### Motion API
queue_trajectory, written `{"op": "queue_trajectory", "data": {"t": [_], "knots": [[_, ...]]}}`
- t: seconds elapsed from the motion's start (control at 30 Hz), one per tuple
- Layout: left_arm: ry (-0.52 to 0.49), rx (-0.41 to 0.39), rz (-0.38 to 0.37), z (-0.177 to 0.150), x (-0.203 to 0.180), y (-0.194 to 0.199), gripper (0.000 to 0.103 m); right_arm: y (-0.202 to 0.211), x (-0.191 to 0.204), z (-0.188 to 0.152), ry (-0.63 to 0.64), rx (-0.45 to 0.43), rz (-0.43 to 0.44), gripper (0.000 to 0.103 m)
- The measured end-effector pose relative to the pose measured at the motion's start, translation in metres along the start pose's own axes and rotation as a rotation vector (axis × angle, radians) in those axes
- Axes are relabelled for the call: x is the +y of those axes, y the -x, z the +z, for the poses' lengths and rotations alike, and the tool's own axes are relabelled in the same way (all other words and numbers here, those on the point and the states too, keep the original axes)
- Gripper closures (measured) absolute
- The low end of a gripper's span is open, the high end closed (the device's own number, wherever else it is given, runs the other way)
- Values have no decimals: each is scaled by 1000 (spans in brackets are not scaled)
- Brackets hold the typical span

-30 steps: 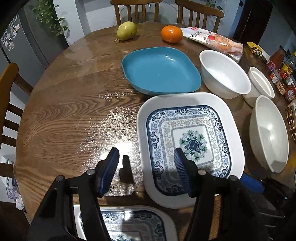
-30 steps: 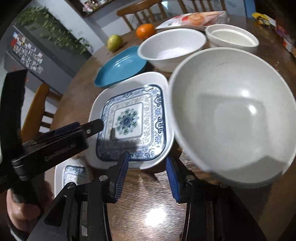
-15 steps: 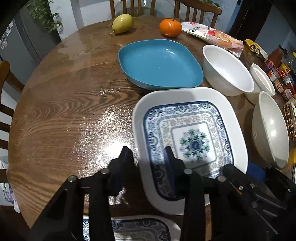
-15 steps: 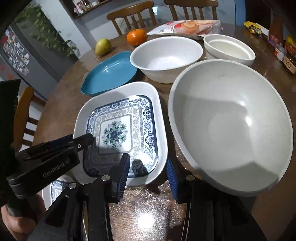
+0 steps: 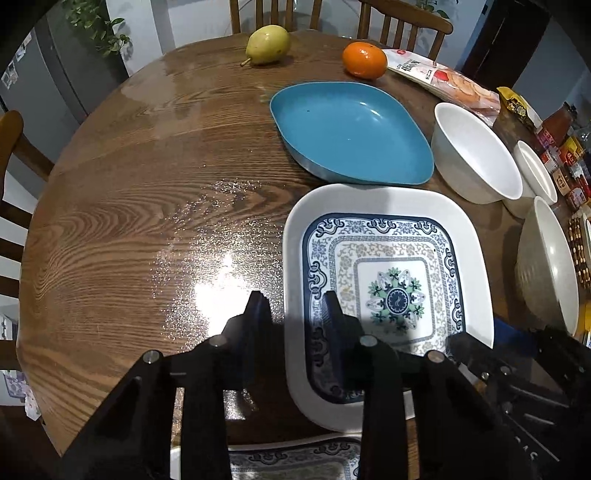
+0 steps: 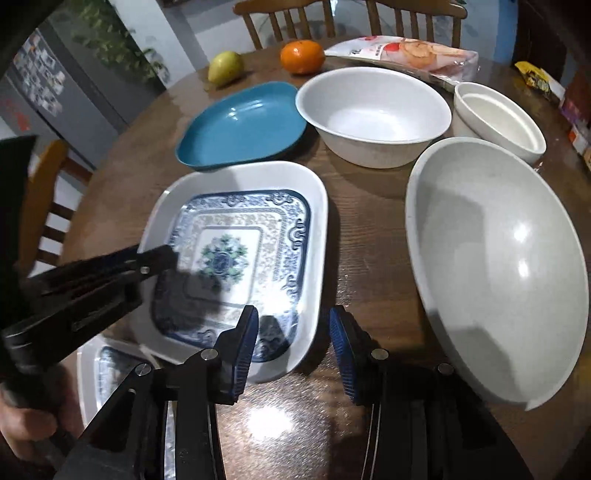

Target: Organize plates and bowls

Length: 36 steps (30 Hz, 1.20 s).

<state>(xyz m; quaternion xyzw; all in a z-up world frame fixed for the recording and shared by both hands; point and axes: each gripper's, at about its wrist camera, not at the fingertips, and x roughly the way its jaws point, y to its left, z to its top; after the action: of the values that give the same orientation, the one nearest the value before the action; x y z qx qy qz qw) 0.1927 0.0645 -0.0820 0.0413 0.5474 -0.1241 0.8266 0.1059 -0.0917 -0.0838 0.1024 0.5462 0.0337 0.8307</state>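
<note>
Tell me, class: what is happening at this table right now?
A person holds a claw in each hand, sorting dishes on a round wooden table. The left claw straddles the near rim of the large patterned plate; whether it grips is unclear. The right claw hangs open over the table between that plate and the big white bowl. The blue plate and two smaller white bowls sit untouched.

home dining room, wooden table (image 5: 147,206), chairs (image 5: 402,22), fridge (image 6: 40,88)
</note>
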Motion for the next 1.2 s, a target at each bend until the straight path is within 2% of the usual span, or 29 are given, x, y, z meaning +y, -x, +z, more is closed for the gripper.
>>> {"op": "queue_trajectory", "data": {"t": [0.3,0.57,0.63,0.73,0.8,1.03,1.2], "knots": [[-9,-9,1,-4,1,3,71,8,-35,-2,-106,-20,0,61],[-31,-7,-15,-5,-4,3,73,2,-12,2,-12,-23,25,62],[-29,-10,-25,-5,-4,3,83,0,-7,6,7,-25,31,77],[-15,-15,-32,-5,-2,3,84,-3,-4,8,30,-21,15,84],[0,-20,-34,-5,0,4,86,-3,-7,10,31,-18,17,93],[27,-40,-9,-10,2,11,89,2,-8,5,18,-18,62,94],[26,-89,21,-15,4,32,89,14,-4,2,9,-25,114,94]]}}
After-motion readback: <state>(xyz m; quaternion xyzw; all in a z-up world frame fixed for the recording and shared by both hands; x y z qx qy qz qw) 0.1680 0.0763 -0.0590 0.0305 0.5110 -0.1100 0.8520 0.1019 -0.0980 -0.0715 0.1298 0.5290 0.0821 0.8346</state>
